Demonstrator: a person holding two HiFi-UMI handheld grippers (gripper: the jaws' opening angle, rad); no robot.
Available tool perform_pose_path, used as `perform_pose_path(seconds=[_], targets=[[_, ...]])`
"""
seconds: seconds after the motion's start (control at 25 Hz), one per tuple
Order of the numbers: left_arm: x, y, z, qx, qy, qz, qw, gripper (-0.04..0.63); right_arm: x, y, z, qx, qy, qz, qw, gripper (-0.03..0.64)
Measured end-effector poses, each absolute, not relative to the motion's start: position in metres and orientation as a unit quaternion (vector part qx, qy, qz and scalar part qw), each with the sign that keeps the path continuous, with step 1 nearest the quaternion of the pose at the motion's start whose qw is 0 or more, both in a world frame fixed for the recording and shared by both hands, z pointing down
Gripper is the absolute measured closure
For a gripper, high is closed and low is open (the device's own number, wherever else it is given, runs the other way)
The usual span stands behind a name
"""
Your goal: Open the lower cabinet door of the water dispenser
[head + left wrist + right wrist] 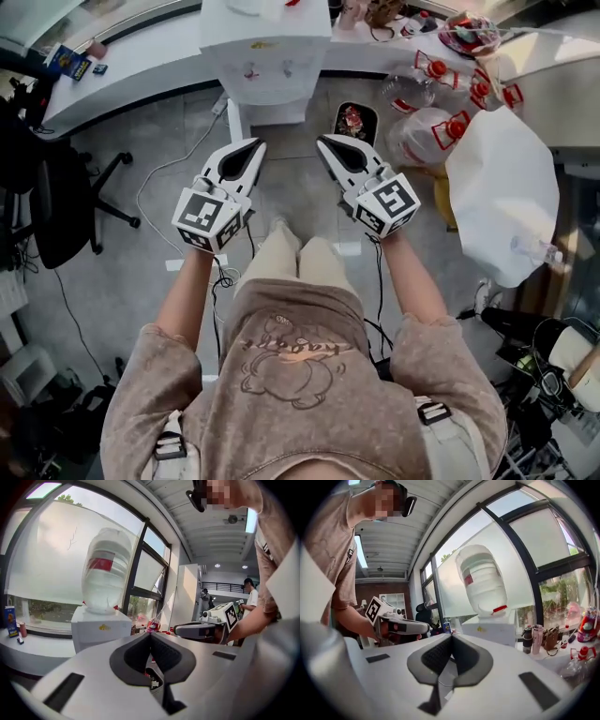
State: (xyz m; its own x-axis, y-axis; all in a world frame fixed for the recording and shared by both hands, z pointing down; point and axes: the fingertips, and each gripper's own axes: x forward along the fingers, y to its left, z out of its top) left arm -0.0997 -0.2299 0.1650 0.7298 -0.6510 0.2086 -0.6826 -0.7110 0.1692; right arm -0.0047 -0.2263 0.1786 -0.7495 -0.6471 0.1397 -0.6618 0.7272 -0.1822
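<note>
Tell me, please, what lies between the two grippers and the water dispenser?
Nothing: in the head view only bare grey floor shows between the shut left gripper, the shut right gripper and the water dispenser.

Bright window daylight; fisheye-bent edges in mildly blurred gripper views

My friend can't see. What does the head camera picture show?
From above, a person holds the left gripper and right gripper, both shut and empty, pointed at a white water dispenser ahead. Big clear water bottles lie at right, a black office chair at left.
</note>
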Motion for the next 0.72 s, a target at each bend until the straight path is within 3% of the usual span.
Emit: perform_pose_path(seconds=[0.28,0.72], targets=[[-0.1,-0.19,0.085,0.936,-0.325,0.078,0.115,0.578,-0.006,-0.177,0.081,0.379,-0.917,0.12,-0.007,0.609],[-0.089,-0.154,0.043,0.936,-0.332,0.041,0.108,0.578,0.021,-0.136,0.04,0.449,-0.889,0.086,0.0,0.611]])
